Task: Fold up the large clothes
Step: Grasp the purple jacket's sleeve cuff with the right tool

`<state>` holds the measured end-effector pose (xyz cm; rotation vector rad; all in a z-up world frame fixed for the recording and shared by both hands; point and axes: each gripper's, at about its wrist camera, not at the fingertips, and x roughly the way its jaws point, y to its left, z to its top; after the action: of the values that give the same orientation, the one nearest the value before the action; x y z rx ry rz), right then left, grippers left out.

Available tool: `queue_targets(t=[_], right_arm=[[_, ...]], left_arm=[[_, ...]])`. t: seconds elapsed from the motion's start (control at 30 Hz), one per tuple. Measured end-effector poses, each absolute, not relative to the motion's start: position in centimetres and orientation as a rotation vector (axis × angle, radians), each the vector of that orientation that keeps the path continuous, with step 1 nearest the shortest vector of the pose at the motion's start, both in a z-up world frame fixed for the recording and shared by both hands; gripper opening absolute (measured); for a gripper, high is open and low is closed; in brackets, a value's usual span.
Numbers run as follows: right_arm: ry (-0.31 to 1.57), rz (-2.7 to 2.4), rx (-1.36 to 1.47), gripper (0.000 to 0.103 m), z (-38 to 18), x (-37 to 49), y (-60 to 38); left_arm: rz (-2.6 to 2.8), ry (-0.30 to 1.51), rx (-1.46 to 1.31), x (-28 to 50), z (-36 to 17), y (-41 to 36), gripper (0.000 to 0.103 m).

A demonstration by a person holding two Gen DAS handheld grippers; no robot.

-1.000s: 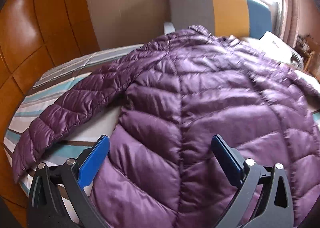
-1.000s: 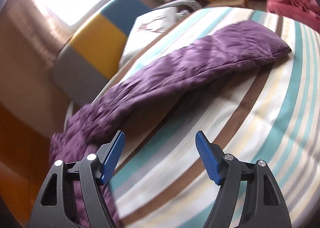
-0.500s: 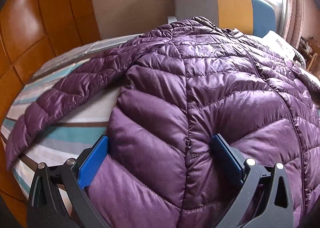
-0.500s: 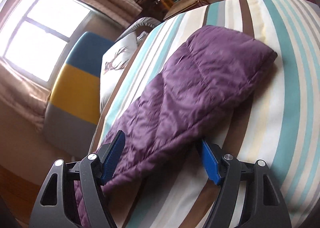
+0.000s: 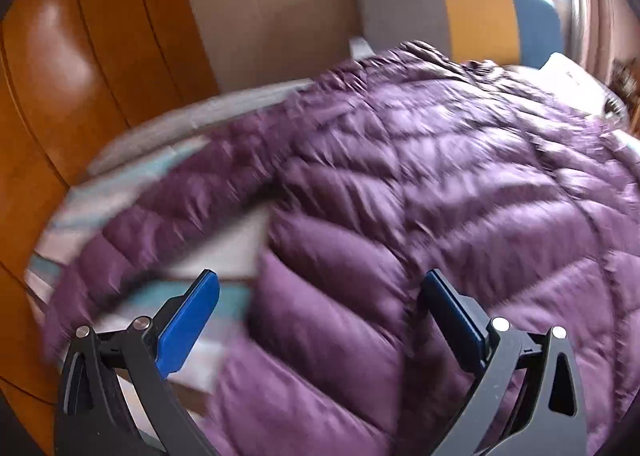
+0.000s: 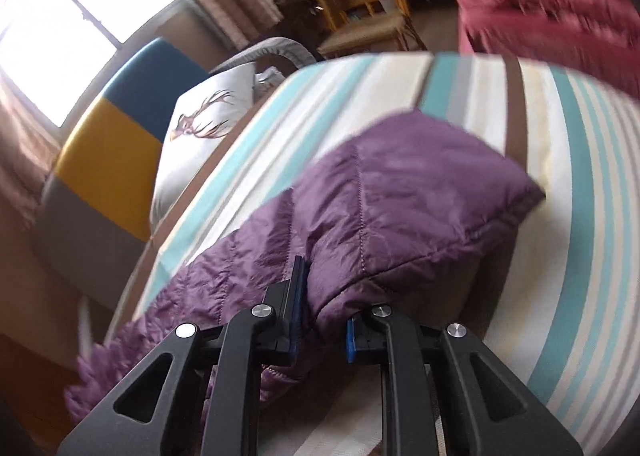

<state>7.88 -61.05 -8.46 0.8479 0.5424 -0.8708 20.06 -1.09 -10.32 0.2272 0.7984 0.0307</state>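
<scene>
A purple quilted jacket (image 5: 420,184) is spread over a bed (image 6: 568,184) covered in a sheet striped cream, teal, brown and grey. In the left wrist view, which is blurred, the jacket's body fills the frame and one sleeve (image 5: 168,224) is stretched out toward the bed's left edge. The left gripper (image 5: 320,316) is held over the jacket's near edge with its jaws wide apart; nothing is pressed between the blue pads (image 5: 188,324).

In the right wrist view, the other sleeve (image 6: 400,208) is laid across the stripes, its cuff end pointing away. The right gripper (image 6: 324,316) is clamped on this sleeve: its jaws have just been closing, and the fabric is pinched and bunched between them.

A headboard (image 5: 460,12) in grey, yellow and blue blocks is seen at the bed's far end, beneath a bright window (image 6: 68,28) with curtains. A white pillow (image 6: 200,136) printed with a deer lies beside it. Orange-brown wooden panels (image 5: 80,68) stand to the left of the bed. A wicker chair (image 6: 360,12) and a red heap of fabric (image 6: 552,4) are visible beyond the bed.
</scene>
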Motion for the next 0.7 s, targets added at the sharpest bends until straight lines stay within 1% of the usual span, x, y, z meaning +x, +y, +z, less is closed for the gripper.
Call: queue_targets(t=[0.2, 0.37, 0.53, 0.7], right_arm=[[0.599, -0.847, 0.463, 0.017, -4.6, 13.5, -56.0], [0.595, -0.712, 0.115, 0.016, -3.2, 18.8, -47.1], [0.58, -0.572, -0.056, 0.017, -3.5, 21.8, -39.2], [0.607, -0.455, -0.171, 0.016, -4.6, 23.6, -32.8]], left_arm=[[-0.011, 0.874, 0.156, 22.0, -12.1, -0.1, 0.101], [-0.041, 0.892, 0.075, 22.0, -12.6, 0.9, 0.101], [-0.058, 0.901, 0.043, 22.1, -12.8, 1.2, 0.101], [-0.059, 0.9, 0.041, 22.1, -12.9, 1.3, 0.101]])
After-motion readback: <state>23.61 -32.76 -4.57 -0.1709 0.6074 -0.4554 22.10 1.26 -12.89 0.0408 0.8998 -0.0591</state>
